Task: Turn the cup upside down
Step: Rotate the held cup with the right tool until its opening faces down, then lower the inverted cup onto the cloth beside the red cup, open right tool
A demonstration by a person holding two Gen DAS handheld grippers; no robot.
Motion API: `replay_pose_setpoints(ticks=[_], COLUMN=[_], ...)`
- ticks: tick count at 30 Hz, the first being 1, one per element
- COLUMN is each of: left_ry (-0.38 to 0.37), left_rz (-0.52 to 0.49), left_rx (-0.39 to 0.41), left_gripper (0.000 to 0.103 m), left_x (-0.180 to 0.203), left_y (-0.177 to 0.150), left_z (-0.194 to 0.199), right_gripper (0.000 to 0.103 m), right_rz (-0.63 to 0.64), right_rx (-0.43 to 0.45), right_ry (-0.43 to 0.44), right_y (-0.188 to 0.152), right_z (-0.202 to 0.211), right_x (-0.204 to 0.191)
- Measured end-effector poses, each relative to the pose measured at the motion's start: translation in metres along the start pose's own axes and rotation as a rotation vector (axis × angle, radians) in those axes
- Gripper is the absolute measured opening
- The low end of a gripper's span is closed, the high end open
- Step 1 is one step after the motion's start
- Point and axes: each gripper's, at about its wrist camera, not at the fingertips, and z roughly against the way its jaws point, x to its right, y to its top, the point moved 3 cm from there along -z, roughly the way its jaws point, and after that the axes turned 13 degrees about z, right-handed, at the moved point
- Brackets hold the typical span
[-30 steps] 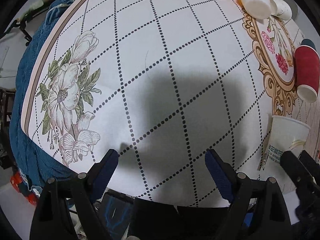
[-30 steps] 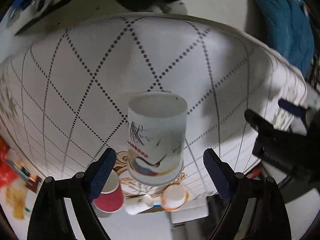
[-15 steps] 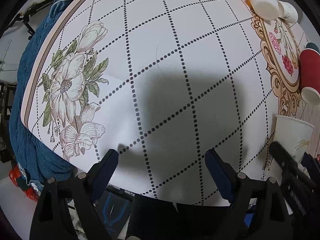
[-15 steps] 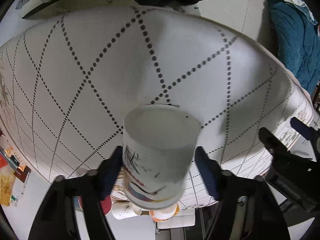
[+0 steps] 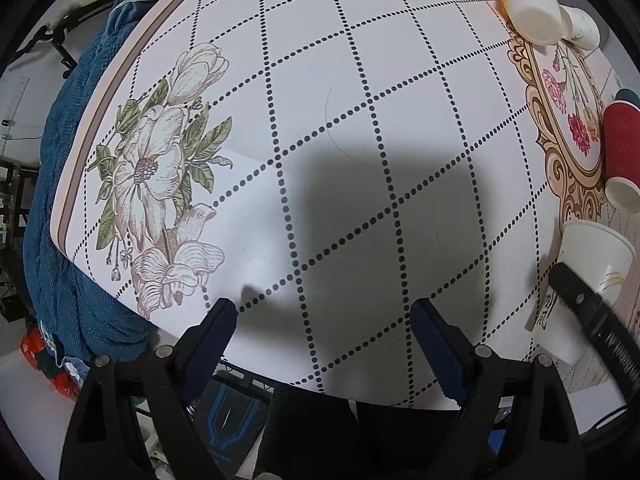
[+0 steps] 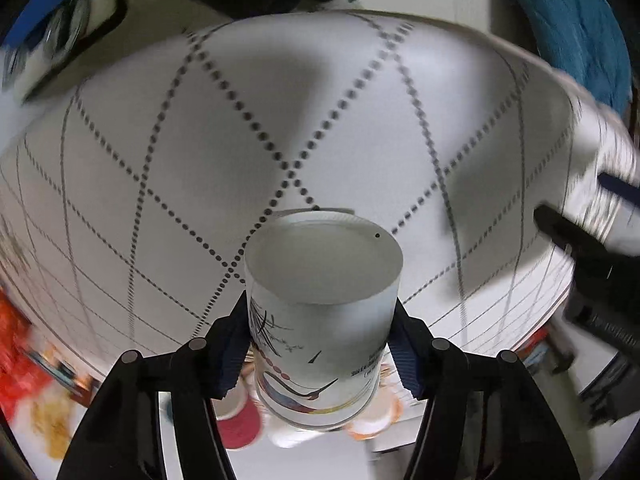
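A white paper cup with a painted pattern sits between my right gripper's blue pads, which press on both its sides. Its flat base faces the camera and its mouth points away, toward the table. The same cup shows at the right edge of the left wrist view, with the right gripper's black finger across it. My left gripper is open and empty, hovering over the white dotted tablecloth.
A red ribbed cup lies on its side at the right. An orange-and-white cup and a small white cup lie at the far right corner. Blue fabric hangs at the table's left edge.
My right gripper closed from wide open onto the cup's sides. The view around the cup has shifted and blurred. The left gripper drifted slightly and stays open.
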Motion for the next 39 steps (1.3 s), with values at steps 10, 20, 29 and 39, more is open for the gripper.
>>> replay_pose_setpoints(ticks=[10,20,29,39], left_ry=[0.013,0.011,0.005,0.006], left_rz=[-0.003,-0.01,-0.038,-0.066], left_rx=[0.018,0.016,0.021,0.028], left_gripper=[0.089,0.089,0.089,0.089], left_x=[-0.013,0.001,0.028,0.066], left_y=[0.013,0.014,0.021,0.022], left_z=[0.012,0.017,0.026,0.037], right_gripper=[0.064,0.064,0.064,0.064], right_rz=[-0.378,-0.876,-1.394,-1.727], right_rx=[0.057,0.154,0.268,0.395], right_ry=[0.263,0.601,0.996,1.266], right_y=[-0.033,-0.071,-0.113,-0.145], right_z=[-0.021,-0.058,-0.093,-0.127], right_x=[0.037,0.05,0.041,0.026])
